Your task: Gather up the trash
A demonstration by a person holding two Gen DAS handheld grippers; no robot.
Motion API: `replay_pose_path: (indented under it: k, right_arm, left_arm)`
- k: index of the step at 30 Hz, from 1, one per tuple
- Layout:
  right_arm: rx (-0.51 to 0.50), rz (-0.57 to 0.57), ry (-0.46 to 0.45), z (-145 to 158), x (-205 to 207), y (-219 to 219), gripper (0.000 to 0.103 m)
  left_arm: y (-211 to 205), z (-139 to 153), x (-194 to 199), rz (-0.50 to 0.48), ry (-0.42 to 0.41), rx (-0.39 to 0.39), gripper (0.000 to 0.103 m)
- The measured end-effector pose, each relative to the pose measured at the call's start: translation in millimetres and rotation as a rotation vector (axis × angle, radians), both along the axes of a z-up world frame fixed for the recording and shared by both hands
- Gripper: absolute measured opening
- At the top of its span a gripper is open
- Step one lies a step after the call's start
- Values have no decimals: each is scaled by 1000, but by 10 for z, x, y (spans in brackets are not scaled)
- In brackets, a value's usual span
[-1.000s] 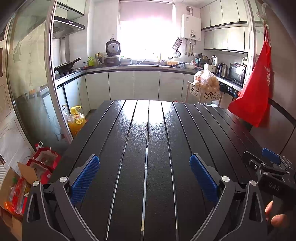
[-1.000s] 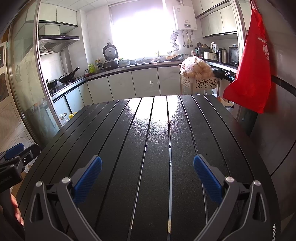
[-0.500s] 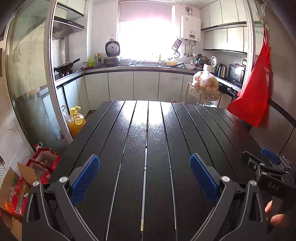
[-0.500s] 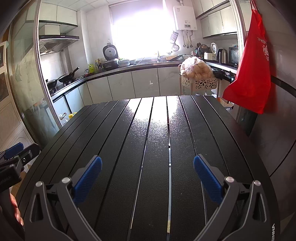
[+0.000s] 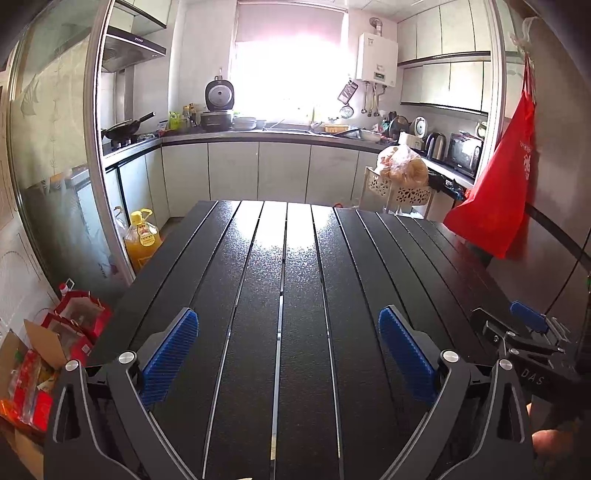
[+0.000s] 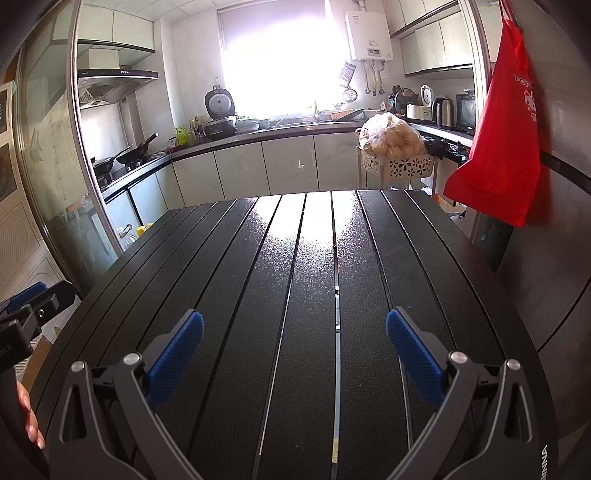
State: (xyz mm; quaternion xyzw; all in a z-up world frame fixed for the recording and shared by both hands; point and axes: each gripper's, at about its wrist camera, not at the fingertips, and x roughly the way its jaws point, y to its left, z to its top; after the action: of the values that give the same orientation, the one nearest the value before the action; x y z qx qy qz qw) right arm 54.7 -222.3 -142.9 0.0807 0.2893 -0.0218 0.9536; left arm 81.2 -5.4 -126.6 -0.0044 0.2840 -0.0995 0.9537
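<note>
Barely any shift since a second ago: both grippers still level above the table (image 5: 280, 280), fingers spread wide as before, nothing held

Two grippers: left gripper (image 5: 286, 328) with two blue pads (image 5: 170, 354), jaws wide apart, empty; right gripper (image 6: 293, 330) likewise wide, empty, also seen at the right edge of the left view. One hand (image 6: 29, 417) at the lower left edge of the right view, on the left gripper's handle

One black slatted table, sunlit at the far end, bare between the fingers; no trash to be seen on it in either view

Beyond: one red bag (image 6: 498, 147) hanging on the right wall, one white basket (image 6: 397, 166) with one plastic bag (image 6: 391, 136) of round food on top, just past the table's far right corner. One oil bottle (image 5: 142, 240) on the floor left of the table; two red boxes (image 5: 79, 317) and one open carton (image 5: 26, 373) nearer, left. One rice cooker (image 5: 219, 98) on the counter, two woks (image 6: 122, 157) on the stove, one water heater (image 6: 367, 35) by the window. Nothing between grippers and the far edge
</note>
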Motion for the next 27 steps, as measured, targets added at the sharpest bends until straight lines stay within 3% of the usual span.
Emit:
replay_pose_path:
  k: [27]
  right_arm:
    - [0, -1, 0, -1, -11, -67, 100]
  left_arm:
    - [10, -16, -2, 13, -5, 28, 95]
